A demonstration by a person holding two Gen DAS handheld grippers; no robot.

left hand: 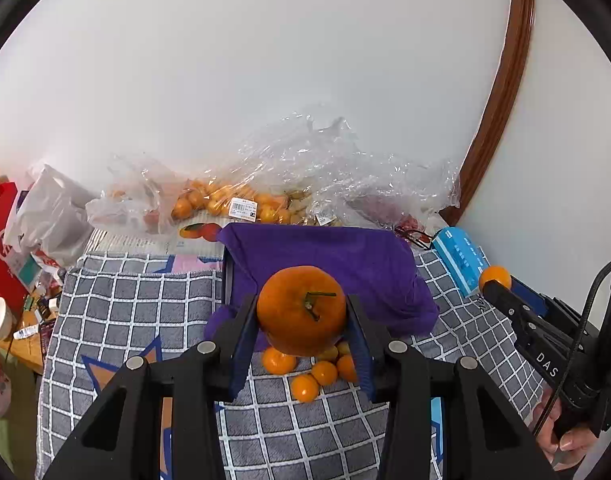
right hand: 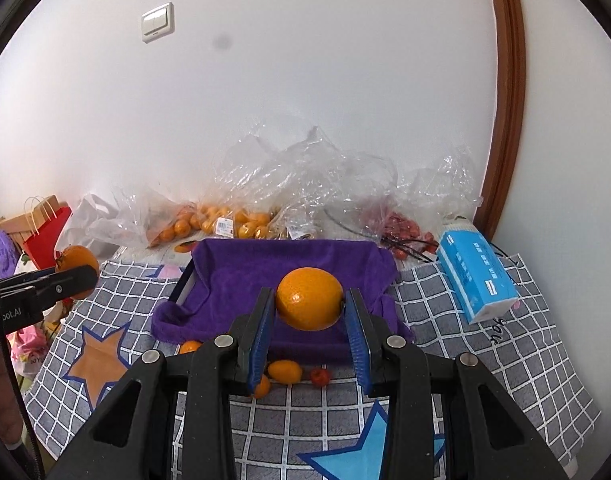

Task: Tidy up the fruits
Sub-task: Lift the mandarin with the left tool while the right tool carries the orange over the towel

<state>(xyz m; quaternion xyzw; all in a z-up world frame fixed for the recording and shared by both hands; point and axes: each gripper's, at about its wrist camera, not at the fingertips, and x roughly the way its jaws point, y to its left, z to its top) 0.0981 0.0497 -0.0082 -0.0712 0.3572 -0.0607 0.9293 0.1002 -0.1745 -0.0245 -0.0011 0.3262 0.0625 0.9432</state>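
Note:
My left gripper (left hand: 302, 320) is shut on a large orange with a green stem (left hand: 301, 310), held above the front edge of a tray draped in a purple cloth (left hand: 329, 256). My right gripper (right hand: 308, 308) is shut on a smooth orange (right hand: 309, 298) over the same purple cloth (right hand: 289, 268). Several small oranges (left hand: 309, 372) lie on the checked cloth just in front of the tray. Each gripper shows in the other's view: the right gripper (left hand: 490, 282) at the right edge with its orange (left hand: 495, 276), the left gripper (right hand: 90, 274) at the left edge with its orange (right hand: 77, 262).
Clear plastic bags of small oranges (left hand: 221, 200) and red fruit (right hand: 401, 226) lie against the white wall behind the tray. A blue tissue pack (right hand: 477, 276) sits at the right. A red paper bag (left hand: 1, 232) and clutter stand at the left. A small red fruit (right hand: 319, 376) lies near the tray.

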